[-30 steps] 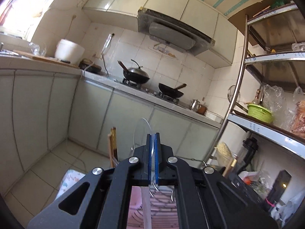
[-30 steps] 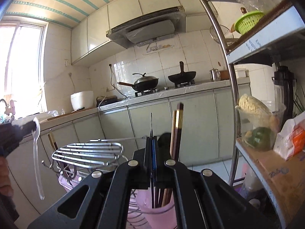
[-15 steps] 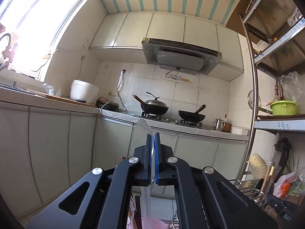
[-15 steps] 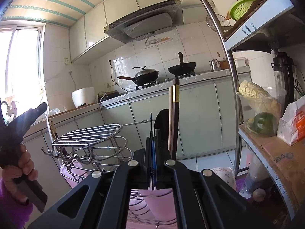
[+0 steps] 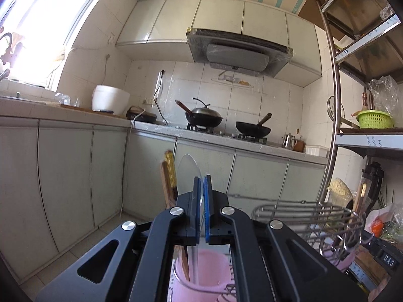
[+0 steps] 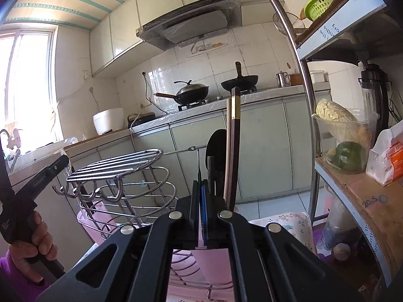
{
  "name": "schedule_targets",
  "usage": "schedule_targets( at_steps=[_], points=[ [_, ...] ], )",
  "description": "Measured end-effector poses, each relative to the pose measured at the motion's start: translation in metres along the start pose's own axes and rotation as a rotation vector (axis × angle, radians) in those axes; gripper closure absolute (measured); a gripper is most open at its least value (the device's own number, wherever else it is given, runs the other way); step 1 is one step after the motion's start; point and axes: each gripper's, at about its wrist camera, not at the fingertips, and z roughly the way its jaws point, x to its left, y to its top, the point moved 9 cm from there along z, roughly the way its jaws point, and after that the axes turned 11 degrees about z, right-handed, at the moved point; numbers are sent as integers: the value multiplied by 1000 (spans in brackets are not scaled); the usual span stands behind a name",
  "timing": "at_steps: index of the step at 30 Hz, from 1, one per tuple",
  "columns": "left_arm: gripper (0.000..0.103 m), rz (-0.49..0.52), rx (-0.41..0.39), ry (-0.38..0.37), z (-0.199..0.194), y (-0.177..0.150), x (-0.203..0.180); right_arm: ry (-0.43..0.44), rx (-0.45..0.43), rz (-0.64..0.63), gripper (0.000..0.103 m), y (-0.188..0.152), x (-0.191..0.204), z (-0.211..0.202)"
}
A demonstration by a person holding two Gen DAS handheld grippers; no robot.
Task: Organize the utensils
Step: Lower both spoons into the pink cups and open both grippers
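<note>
My left gripper (image 5: pixel 202 178) is shut on a clear plastic spoon (image 5: pixel 187 173). The spoon's bowl sticks up past the fingertips and its handle hangs down into a pink cup (image 5: pixel 201 279). Brown chopsticks (image 5: pixel 167 176) stand in that cup just left of the spoon. My right gripper (image 6: pixel 201 183) is shut on a thin dark utensil (image 6: pixel 199 166), seen edge-on and poking up between the pads. Close behind it a black spoon (image 6: pixel 216 148) and dark chopsticks (image 6: pixel 234 146) stand in another pink cup (image 6: pixel 214 259). The left gripper (image 6: pixel 58 163) shows at the right view's left edge, held by a hand (image 6: pixel 32 234).
A steel wire rack (image 6: pixel 118 161) with hooks holds the pink cups and also shows in the left view (image 5: pixel 302 211). A metal shelf (image 6: pixel 352 183) with food and a cardboard sheet stands close on the right. Kitchen cabinets, a counter and two woks (image 5: pixel 204 118) are behind.
The left gripper has come down with the clear spoon. The pink cup and chopsticks have entered its view, and the spoon's handle now hangs inside the cup. The right gripper has barely moved.
</note>
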Motion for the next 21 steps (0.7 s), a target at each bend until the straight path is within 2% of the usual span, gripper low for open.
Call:
schedule_targets(
  at_steps=[10, 13, 14, 15, 17, 21],
  points=[
    [101, 8, 158, -58, -2, -42, -7, -28, 73, 7, 96, -17, -1, 3],
    [100, 11, 198, -62, -3, -50, -6, -34, 95, 4, 81, -23, 0, 3],
    [97, 12, 207, -64, -3, -52, -6, -31, 97, 6, 73, -25, 0, 2],
    [90, 12, 213, -65, -5, -54, -6, -24, 95, 11, 71, -25, 1, 0],
    [78, 8, 223, -68, -9, -56, -5, -27, 94, 10, 71, -26, 1, -3],
    [71, 1, 246, -84, -16, -61, -5, -33, 96, 3, 70, -28, 3, -10]
  ],
)
